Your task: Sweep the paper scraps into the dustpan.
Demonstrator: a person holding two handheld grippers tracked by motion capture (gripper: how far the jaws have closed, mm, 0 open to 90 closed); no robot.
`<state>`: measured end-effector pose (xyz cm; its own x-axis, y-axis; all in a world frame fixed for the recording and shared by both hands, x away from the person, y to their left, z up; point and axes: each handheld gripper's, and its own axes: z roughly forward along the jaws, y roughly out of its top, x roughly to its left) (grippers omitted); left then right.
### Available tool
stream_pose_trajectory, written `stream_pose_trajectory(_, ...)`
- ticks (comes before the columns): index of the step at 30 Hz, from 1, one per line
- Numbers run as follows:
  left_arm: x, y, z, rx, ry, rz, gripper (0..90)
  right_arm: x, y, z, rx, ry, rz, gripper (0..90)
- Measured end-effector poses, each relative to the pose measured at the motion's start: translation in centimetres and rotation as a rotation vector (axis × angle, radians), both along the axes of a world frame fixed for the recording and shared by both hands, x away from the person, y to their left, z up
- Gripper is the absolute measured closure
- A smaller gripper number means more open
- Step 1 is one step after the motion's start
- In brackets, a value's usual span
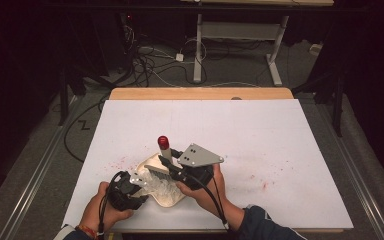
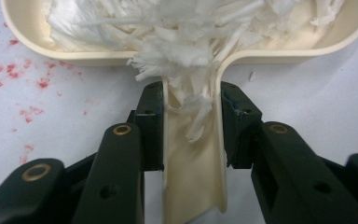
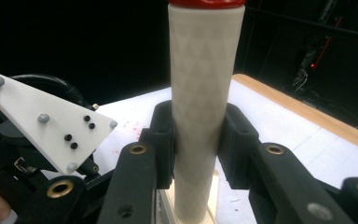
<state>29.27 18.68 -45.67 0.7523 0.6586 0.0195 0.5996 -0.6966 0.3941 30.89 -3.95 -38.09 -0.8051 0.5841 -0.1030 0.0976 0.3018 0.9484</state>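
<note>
A cream dish (image 1: 172, 201) heaped with white shreds (image 1: 161, 188) sits near the table's front edge. In the left gripper view my left gripper (image 2: 191, 123) is shut on the dish's flat handle (image 2: 193, 177), and shreds (image 2: 182, 32) spill from the bowl onto that handle. My right gripper (image 3: 198, 140) is shut on the pale, ribbed, upright handle (image 3: 205, 70) of a tool with a red cap (image 1: 163, 140). The tool's grey flat head (image 1: 157, 170) lies over the dish. In the high view the left gripper (image 1: 139, 181) and the right gripper (image 1: 167, 162) stand close together.
Red specks (image 1: 117, 162) dot the white sheet (image 1: 260, 130) left of the dish, with more to its right (image 1: 264, 184). The wooden table edge (image 1: 200, 93) runs along the back. Cables and a desk frame (image 1: 198, 50) lie on the floor beyond.
</note>
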Motion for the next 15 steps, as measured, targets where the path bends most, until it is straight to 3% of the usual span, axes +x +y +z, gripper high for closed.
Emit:
stream_pose_trajectory(7,0.2,0.0,0.0,-0.002,0.004,0.005,62.8,0.8,-1.8,1.6,0.041,-0.018,-0.008,70.2)
stream_pose_trajectory(15,0.3,0.4,0.0,-0.021,0.012,0.018,62.8,2.8,-3.3,2.7,0.034,-0.013,-0.019,70.2)
